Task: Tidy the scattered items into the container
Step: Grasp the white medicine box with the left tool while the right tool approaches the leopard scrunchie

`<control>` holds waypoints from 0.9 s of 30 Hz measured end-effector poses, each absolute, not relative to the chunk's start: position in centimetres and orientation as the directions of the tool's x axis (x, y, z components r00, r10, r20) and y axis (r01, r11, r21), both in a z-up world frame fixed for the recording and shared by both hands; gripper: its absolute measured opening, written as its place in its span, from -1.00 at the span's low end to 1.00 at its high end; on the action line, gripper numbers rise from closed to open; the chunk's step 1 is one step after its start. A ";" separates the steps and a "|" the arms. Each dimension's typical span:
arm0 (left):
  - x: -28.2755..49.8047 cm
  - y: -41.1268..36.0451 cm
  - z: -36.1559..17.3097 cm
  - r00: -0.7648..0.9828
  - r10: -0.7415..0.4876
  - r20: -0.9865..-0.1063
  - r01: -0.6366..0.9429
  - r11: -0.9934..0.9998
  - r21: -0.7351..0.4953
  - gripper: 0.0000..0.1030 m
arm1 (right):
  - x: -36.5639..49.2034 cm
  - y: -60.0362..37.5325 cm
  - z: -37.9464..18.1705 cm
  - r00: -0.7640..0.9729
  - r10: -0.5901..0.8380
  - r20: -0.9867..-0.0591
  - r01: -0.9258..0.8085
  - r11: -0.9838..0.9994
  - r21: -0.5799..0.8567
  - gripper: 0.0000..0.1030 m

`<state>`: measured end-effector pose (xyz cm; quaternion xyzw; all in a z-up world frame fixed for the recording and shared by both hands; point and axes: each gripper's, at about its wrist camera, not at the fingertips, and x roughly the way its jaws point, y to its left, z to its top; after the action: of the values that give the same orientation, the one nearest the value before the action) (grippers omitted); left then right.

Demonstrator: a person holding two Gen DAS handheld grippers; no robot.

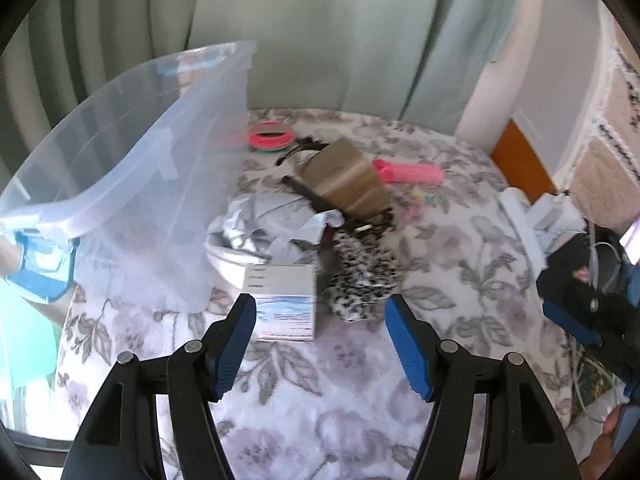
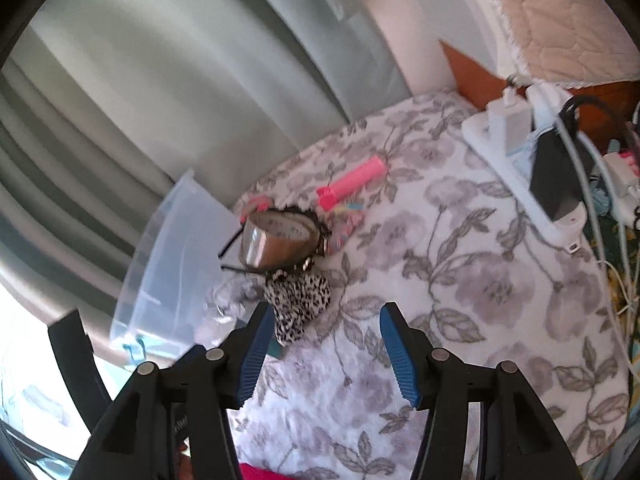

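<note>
A clear plastic container (image 1: 120, 152) with blue latches stands at the left of the floral-covered table (image 1: 320, 400). Beside it lie a crumpled white wrapper (image 1: 260, 228), a white box (image 1: 284, 300), a leopard-print scrunchie (image 1: 364, 280), a brown tape roll (image 1: 344, 176), a pink tube (image 1: 412, 174) and pink rings (image 1: 272, 138). My left gripper (image 1: 320, 308) hangs open just short of the box and scrunchie. My right gripper (image 2: 326, 314) is open too, with the scrunchie (image 2: 298, 304) off its left finger, the tape roll (image 2: 276, 248) beyond and the container (image 2: 172, 264) to the left. Neither holds anything.
A white power strip (image 2: 520, 160) with chargers and cables runs along the table's right side. Pale curtains (image 1: 320, 40) hang behind the table. One of the right gripper's fingers (image 1: 568, 320) shows at the right edge of the left wrist view.
</note>
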<state>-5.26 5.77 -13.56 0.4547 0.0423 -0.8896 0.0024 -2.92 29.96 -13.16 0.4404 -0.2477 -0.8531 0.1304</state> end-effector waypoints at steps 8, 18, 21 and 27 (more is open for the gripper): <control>-6.1 4.8 -15.5 -0.547 -0.012 -0.837 0.093 -0.995 -0.046 0.32 | -4.1 27.4 -15.4 -0.501 -0.473 -0.725 0.065 -0.856 0.513 0.18; -7.2 4.0 -17.5 -0.514 -0.042 -0.857 0.125 -0.992 -0.026 0.32 | -5.6 24.5 -18.0 -0.412 -0.498 -0.763 0.114 -0.859 0.499 0.34; -7.6 3.9 -18.1 -0.501 -0.034 -0.865 0.121 -0.992 -0.030 0.31 | -6.5 24.1 -18.5 -0.394 -0.500 -0.771 0.107 -0.858 0.502 0.34; -8.2 4.0 -18.5 -0.509 -0.028 -0.860 0.102 -0.994 -0.029 0.28 | -8.1 23.5 -19.2 -0.375 -0.506 -0.776 0.120 -0.857 0.501 0.38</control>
<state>-8.20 4.03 -18.50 0.4939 0.0378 -0.8679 0.0374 -8.09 23.48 -19.19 0.5242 -0.1842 -0.8086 0.1936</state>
